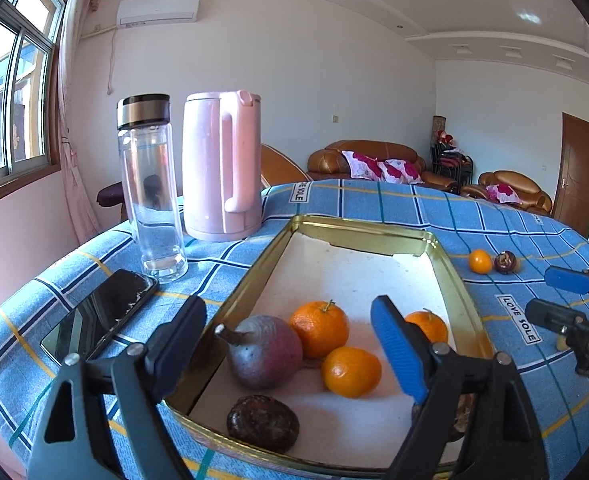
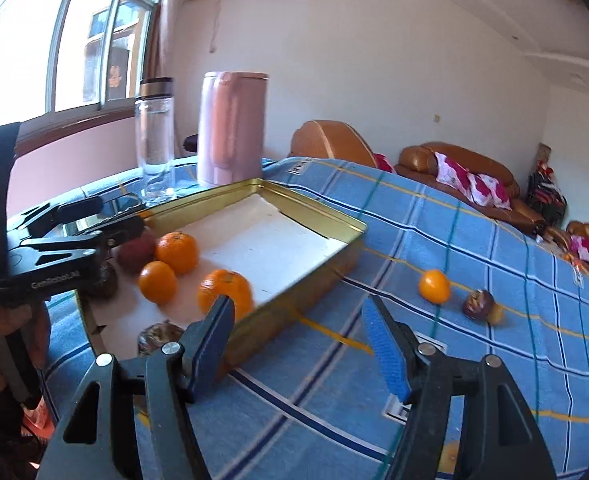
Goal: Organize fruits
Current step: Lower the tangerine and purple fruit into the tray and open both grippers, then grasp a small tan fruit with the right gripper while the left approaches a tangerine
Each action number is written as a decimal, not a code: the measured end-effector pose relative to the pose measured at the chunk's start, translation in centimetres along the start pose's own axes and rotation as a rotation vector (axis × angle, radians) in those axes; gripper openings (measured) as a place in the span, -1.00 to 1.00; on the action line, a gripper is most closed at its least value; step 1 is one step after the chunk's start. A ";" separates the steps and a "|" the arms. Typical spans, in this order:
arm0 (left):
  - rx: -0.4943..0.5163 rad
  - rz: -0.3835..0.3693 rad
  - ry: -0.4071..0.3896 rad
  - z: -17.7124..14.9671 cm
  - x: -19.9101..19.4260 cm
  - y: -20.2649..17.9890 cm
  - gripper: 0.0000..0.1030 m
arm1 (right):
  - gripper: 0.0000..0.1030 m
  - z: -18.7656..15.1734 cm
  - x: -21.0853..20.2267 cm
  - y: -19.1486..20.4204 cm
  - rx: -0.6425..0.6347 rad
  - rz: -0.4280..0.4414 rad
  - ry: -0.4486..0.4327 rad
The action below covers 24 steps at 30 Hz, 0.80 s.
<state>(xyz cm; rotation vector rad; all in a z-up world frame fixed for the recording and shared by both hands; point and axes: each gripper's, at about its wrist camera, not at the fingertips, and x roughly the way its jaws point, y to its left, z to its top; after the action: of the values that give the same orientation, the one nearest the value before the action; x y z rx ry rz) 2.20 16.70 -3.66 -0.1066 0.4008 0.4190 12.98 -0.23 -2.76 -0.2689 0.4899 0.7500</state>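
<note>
A gold tin tray [image 1: 250, 268] on the blue checked tablecloth holds three oranges [image 1: 319, 327], a purple pear-shaped fruit [image 1: 262, 352] and a dark brown wrinkled fruit [image 1: 263, 422]. My left gripper [image 1: 290, 332] is open and empty, hovering over the tray's near end. My right gripper [image 2: 296, 328] is open and empty above the cloth, just right of the tray [image 2: 314, 276]; it also shows in the left wrist view [image 1: 550, 294]. An orange [image 2: 435, 286] and a dark fruit [image 2: 478, 304] lie on the cloth beyond it.
A pink kettle [image 1: 222, 168] and a clear water bottle [image 1: 152, 188] stand behind the tray's left corner. A black phone [image 1: 102, 316] lies left of the tray. A small yellowish fruit [image 2: 496, 314] touches the dark one. Sofas stand behind the table.
</note>
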 end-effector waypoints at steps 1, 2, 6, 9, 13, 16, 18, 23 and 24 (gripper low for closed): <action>0.008 -0.007 -0.007 0.1 -0.3 -0.5 0.76 | 0.32 -0.5 -0.3 -1.2 0.019 -0.031 0.015; 0.017 -0.015 -0.012 0.1 -0.5 -1.0 0.82 | 0.32 -1.0 -0.7 -2.4 0.030 -0.064 0.032; 0.045 -0.059 -0.025 0.2 -1.1 -3.0 0.89 | 0.31 -3.3 -1.3 -6.5 0.094 -0.123 0.115; 0.074 -0.092 -0.020 0.2 -1.2 -4.6 0.90 | 0.18 -4.7 -1.3 -8.5 0.139 -0.094 0.180; 0.113 -0.117 -0.023 0.5 -1.5 -6.5 0.92 | -0.01 -5.3 -0.9 -9.0 0.132 -0.079 0.232; 0.138 -0.135 -0.029 0.8 -1.8 -7.7 0.95 | -0.19 -6.1 0.1 -8.9 0.124 -0.058 0.281; 0.160 -0.142 -0.031 1.0 -1.9 -8.5 0.95 | -0.39 -6.3 0.4 -9.0 0.133 -0.026 0.293; 0.199 -0.175 -0.008 1.7 -1.4 -10.9 0.95 | -0.42 -6.1 -0.4 -8.7 0.113 -0.030 0.276; 0.206 -0.187 -0.005 2.0 -1.3 -11.5 0.95 | -0.42 -5.9 -0.5 -8.8 0.110 -0.035 0.270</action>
<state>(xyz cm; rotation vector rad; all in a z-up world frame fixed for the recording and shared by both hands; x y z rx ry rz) 6.59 6.14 -1.11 0.0575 0.4226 0.1918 16.96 -9.14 -6.98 -0.2764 0.7779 0.6528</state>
